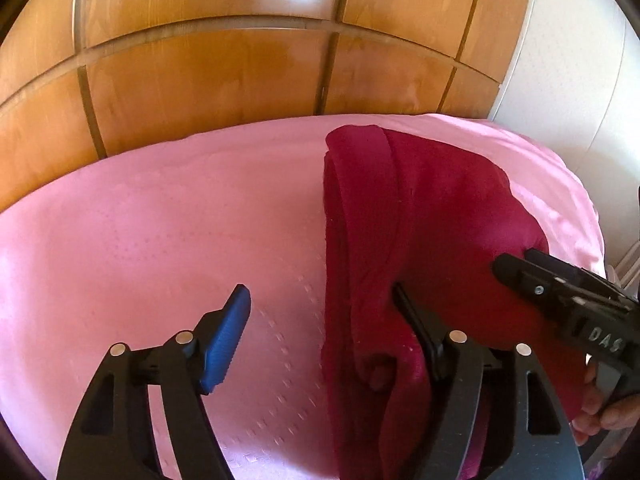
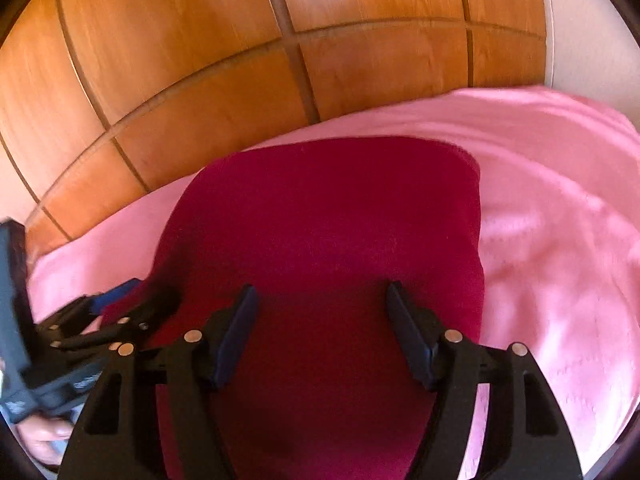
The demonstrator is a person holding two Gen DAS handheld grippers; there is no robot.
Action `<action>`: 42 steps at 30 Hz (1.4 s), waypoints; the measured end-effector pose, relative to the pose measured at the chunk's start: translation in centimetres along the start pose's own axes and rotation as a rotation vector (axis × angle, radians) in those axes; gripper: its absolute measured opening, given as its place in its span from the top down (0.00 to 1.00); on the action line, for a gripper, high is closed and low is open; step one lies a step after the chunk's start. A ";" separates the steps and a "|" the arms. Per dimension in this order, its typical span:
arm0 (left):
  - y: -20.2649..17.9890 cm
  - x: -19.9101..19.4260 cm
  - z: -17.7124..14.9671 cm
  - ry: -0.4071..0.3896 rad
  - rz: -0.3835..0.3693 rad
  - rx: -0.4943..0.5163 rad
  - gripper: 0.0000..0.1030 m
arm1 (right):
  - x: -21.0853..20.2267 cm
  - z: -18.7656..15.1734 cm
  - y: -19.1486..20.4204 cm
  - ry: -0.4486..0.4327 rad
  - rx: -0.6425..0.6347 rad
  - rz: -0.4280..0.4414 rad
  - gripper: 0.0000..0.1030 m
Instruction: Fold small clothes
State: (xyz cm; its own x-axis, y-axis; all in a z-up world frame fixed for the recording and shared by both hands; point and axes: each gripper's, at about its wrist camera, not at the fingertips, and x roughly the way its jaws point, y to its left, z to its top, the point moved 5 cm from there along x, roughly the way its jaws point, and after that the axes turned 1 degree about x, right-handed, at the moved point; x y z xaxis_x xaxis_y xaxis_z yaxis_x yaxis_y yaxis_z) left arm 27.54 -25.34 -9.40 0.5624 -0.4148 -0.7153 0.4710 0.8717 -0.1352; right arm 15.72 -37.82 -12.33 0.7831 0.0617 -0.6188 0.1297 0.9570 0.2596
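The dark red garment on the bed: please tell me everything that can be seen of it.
The dark red garment is a soft, fleece-like cloth, already folded into a rough rectangle with layered folds along its left edge. It lies flat on the pink bedsheet, near the wooden headboard. The left gripper has open jaws, one at the garment's left edge. The right gripper hangs open over its middle; contact is unclear.

Soft matt crimson cloth garment [image 2: 320, 216], pink woven sheet [image 1: 160, 220], glossy wood panels [image 1: 208, 80]
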 end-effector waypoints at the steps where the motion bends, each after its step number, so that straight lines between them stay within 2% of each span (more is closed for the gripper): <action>1: 0.0 -0.3 -0.1 -0.001 -0.007 -0.005 0.30 | -0.1 0.0 0.2 0.002 -0.013 -0.016 0.34; 2: 0.0 -0.7 -0.1 0.003 -0.015 -0.017 0.28 | -0.3 -0.1 0.3 0.004 -0.020 -0.023 0.34; 6: 0.3 -3.0 -0.5 -0.009 0.002 -0.050 0.23 | -1.9 -0.5 0.7 -0.007 -0.033 -0.038 0.15; 9: 0.5 -5.0 -1.4 -0.026 0.037 -0.037 0.16 | -2.8 -0.6 1.8 -0.032 -0.037 -0.072 0.11; 15: 1.4 -9.2 -2.7 -0.093 0.093 -0.055 0.12 | -5.7 -2.8 4.2 -0.060 -0.039 -0.136 0.04; 20: 2.0 -12.3 -3.9 -0.144 0.152 -0.066 0.04 | -7.8 -4.8 5.5 -0.101 -0.016 -0.181 0.03; 23: 2.2 -13.4 -4.6 -0.150 0.184 -0.074 0.04 | -8.9 -5.9 6.1 -0.119 -0.018 -0.198 0.02; 30: 1.9 -14.9 -6.3 -0.160 0.202 -0.087 0.04 | -10.5 -6.8 5.7 -0.147 0.057 -0.240 0.02; 36: 1.0 -15.3 -7.1 -0.155 0.197 -0.071 0.04 | -11.7 -7.2 5.6 -0.180 0.062 -0.283 0.02; 42: 0.2 -15.8 -7.7 -0.163 0.221 -0.062 0.04 | -11.7 -8.0 5.6 -0.170 0.054 -0.300 0.02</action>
State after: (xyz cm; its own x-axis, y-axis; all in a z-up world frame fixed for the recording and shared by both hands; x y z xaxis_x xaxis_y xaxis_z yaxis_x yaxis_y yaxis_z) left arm 13.48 -16.63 -3.41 0.7513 -0.2447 -0.6129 0.2849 0.9580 -0.0333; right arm 2.47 -30.88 -9.57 0.7945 -0.2727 -0.5426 0.3979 0.9087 0.1260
